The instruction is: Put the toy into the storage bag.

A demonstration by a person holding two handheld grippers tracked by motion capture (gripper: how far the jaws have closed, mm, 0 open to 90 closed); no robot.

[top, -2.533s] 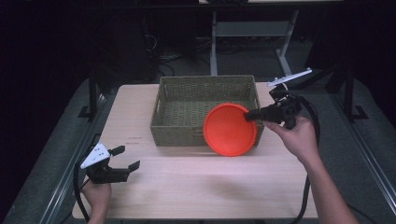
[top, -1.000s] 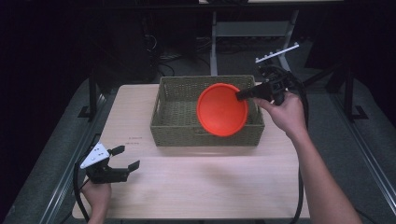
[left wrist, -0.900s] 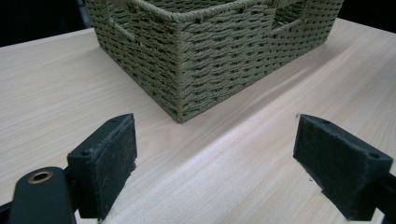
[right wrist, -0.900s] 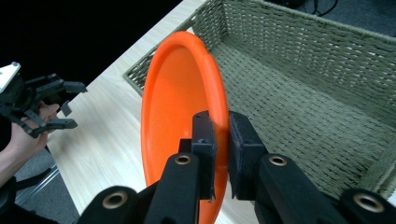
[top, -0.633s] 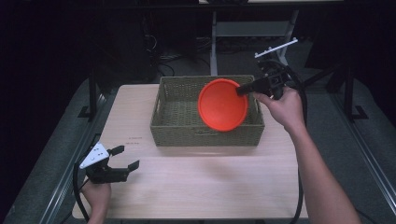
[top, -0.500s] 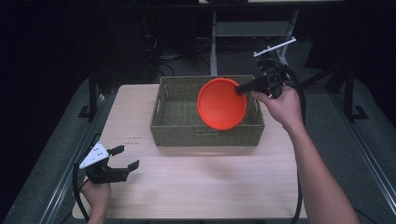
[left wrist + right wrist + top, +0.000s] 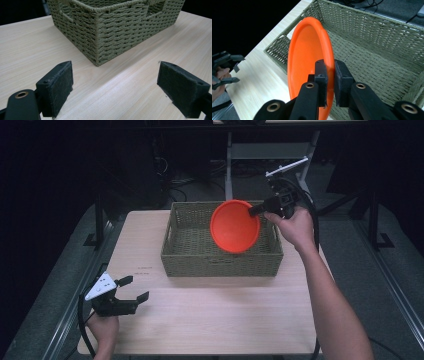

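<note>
Nearest us, our left gripper [image 7: 131,290] rested at the table's [image 7: 215,320] front-left corner, jaws spread wide and empty. Farther off, our right gripper [image 7: 330,75] was clamped on the rim of the orange plate [image 7: 235,226], held on edge over the woven basket [image 7: 200,255]. It looked light, stiff and perhaps slippery plastic; the rim suited gripping. Its hollow face pointed toward us.

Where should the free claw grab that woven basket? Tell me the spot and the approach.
Take the woven basket by its thick braided top rim at the near corner, coming down from above. The left claw sits open, facing that corner; the wall is upright and thin enough to pinch across, probably.
</note>
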